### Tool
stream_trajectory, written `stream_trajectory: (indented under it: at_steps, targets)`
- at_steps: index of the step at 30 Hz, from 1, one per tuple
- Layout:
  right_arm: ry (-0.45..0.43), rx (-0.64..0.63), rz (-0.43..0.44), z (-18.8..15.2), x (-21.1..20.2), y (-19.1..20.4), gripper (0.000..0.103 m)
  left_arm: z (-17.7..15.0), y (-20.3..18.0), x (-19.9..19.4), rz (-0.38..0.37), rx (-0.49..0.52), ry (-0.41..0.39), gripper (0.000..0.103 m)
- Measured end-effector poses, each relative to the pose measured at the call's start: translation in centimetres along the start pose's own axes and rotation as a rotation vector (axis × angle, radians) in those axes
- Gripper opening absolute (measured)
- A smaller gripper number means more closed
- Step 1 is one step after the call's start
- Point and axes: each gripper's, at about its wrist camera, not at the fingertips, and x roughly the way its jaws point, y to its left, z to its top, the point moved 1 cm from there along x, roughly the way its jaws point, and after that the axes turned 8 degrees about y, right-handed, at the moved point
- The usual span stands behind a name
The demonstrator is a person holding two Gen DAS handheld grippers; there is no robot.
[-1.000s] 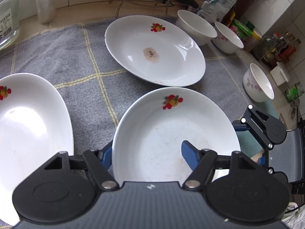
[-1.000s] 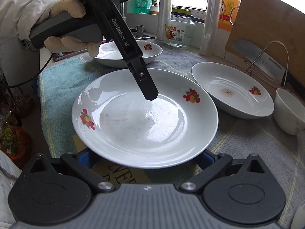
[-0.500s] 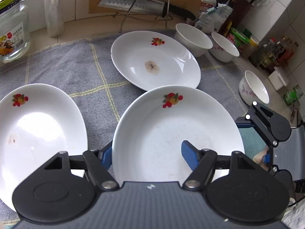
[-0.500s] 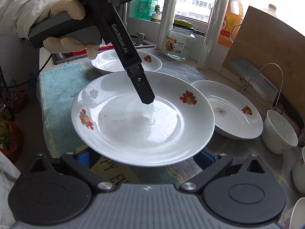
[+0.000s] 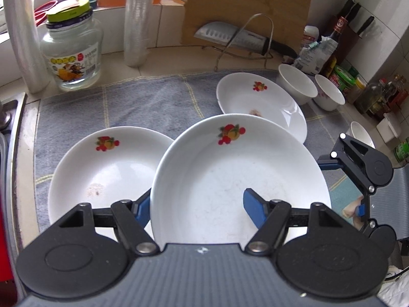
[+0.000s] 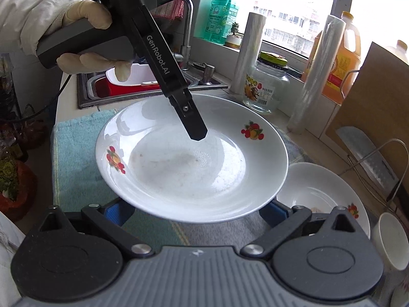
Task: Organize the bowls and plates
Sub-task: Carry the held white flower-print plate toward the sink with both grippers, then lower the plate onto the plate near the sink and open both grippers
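While both claws clamp its rim, plate (image 5: 237, 176) hangs between them.

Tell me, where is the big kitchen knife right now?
The knife rests on a wire rack at the back of the counter, against the wooden cutting board, behind the plates.

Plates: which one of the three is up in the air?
The nearest plate, gripped by both grippers. The left plate and the far plate lie on the grey towel.
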Motion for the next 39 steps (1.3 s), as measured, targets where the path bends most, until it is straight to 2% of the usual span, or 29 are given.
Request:
stream_trajectory:
  at_steps: [11, 20, 29, 39]
  targets:
    - [0.0, -0.019, 0.025, 4.8, 5.4, -0.5, 0.103, 1.0, 6.7, -0.7, 0.026, -0.03, -0.012, 0.071]
    - [0.027, 0.007, 0.043, 6.2, 8.3, -0.5, 0.103, 1.4, 10.2, 0.9, 0.005, -0.044, 0.008, 0.071]
    - [0.061, 0.119, 0.105, 6.6, 9.8, -1.7, 0.103, 1.8, 11.5, 1.6, -0.029, -0.044, 0.013, 0.072]
    - [0.081, 0.135, 0.106, 6.9, 10.0, -1.6, 0.103, 1.6, 11.4, 1.5, -0.018, -0.046, 0.023, 0.072]
